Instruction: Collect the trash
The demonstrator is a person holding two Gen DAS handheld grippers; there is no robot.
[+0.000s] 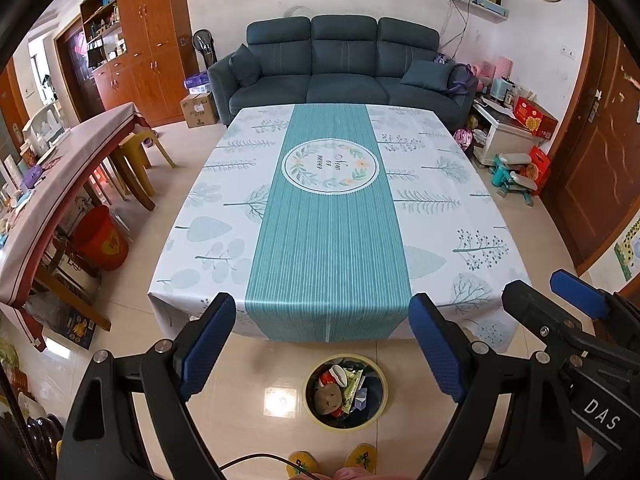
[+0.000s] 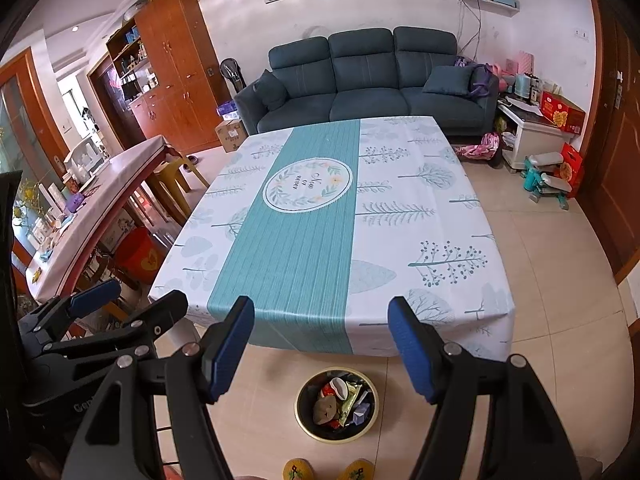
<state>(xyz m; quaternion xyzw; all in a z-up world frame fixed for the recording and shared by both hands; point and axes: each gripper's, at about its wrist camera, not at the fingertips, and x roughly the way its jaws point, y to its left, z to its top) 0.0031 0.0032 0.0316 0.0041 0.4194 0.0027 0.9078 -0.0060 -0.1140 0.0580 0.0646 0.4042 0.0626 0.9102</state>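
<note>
Below, round yellow-rimmed trash bin [image 1: 346, 390], crumpled wrappers [image 1: 352, 384] inside

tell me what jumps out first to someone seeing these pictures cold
The big table fills the middle, draped in a white leaf-print cloth with a teal stripe and a round wreath emblem down its centre. On the floor just before its near edge sits a small round trash bin already holding wrappers and scraps. Both the left gripper and the right gripper stand open with nothing in them, framing that bin, with a dark blue sofa behind the table.

A trash bin [image 1: 346, 394] stands on the tiled floor [image 1: 248, 364] beside the cloth-covered table [image 1: 328, 216].
</note>
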